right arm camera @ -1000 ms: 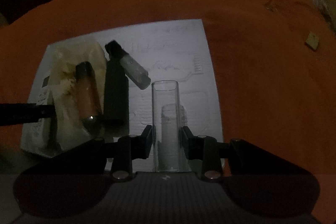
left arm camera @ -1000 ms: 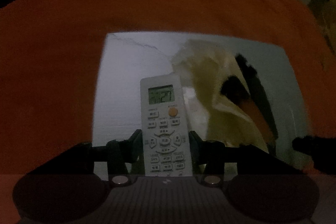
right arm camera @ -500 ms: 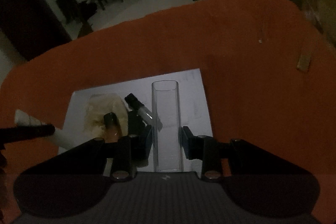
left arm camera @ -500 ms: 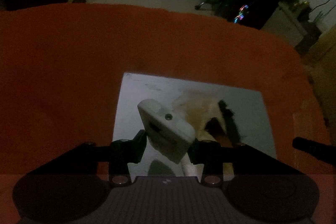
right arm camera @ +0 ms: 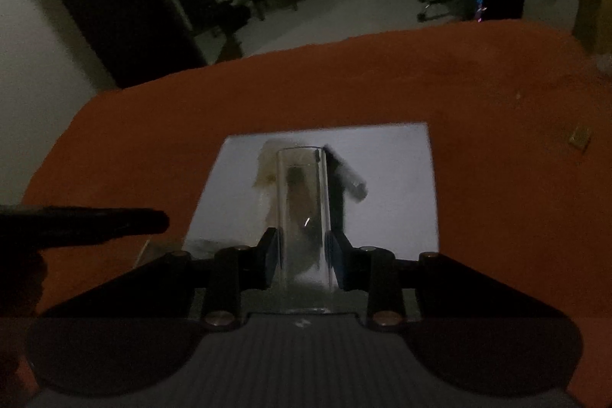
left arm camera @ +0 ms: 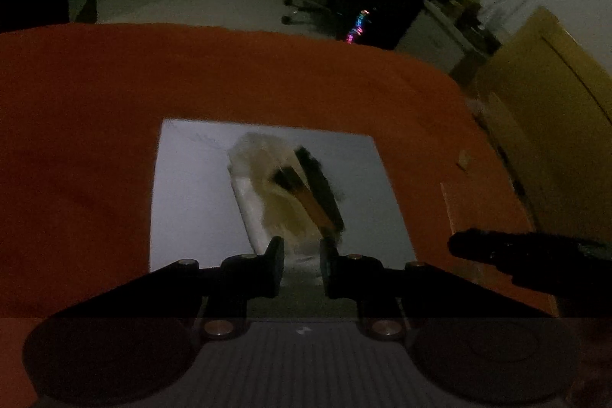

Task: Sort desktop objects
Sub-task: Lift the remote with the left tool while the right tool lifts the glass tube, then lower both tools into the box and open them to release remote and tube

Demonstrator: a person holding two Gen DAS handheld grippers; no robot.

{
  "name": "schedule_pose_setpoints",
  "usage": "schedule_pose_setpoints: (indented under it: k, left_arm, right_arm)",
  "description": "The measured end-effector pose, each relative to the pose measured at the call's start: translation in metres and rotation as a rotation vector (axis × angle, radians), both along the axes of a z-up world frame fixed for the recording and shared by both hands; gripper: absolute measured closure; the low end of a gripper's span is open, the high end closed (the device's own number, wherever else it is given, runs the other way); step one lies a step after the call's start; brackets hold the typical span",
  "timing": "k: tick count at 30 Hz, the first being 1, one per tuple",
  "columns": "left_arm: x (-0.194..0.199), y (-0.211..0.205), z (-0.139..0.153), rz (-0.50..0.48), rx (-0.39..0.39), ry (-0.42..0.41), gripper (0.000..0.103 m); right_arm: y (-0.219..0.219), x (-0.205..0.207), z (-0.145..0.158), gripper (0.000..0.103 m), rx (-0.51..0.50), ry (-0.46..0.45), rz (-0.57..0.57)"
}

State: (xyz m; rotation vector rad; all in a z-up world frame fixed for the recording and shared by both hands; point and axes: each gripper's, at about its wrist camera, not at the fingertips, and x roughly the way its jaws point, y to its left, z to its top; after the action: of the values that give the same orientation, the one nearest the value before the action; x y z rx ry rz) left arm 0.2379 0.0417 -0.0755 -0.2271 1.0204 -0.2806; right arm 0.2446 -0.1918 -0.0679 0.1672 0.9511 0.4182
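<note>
Support surface: orange cloth-covered top (left arm camera: 267, 83), filling the field ahead of both tools; its far edge curves against a dim room floor. Directly ahead of the fingers, a white rectangular sheet (left arm camera: 191, 186) lies flat on the cloth. On the sheet, just beyond the fingertips: a crumpled pale wrapper (left arm camera: 275, 213), an amber tube with dark cap (left arm camera: 306, 195) across it, a dark flat bar (left arm camera: 323, 186) beside that. Right of the sheet, well apart, a small tan tag (right arm camera: 580, 137) on the cloth.
</note>
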Motion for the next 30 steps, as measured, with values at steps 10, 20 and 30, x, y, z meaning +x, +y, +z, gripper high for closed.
schedule_pose_setpoints:
  k: [10,20,30]
  left_arm:
    - [-0.011,0.012,-0.034,0.008,0.031,0.095,0.086]
    - [0.0,0.004,-0.029,0.005,0.057,0.097,0.086]
    - [0.026,-0.01,-0.038,0.004,0.1,0.141,0.086]
  right_arm:
    - [-0.003,-0.01,-0.013,0.071,0.008,0.047,0.001]
    - [-0.005,-0.016,-0.017,0.071,0.008,0.058,0.001]
    - [0.003,-0.036,-0.032,0.071,0.002,0.109,0.081]
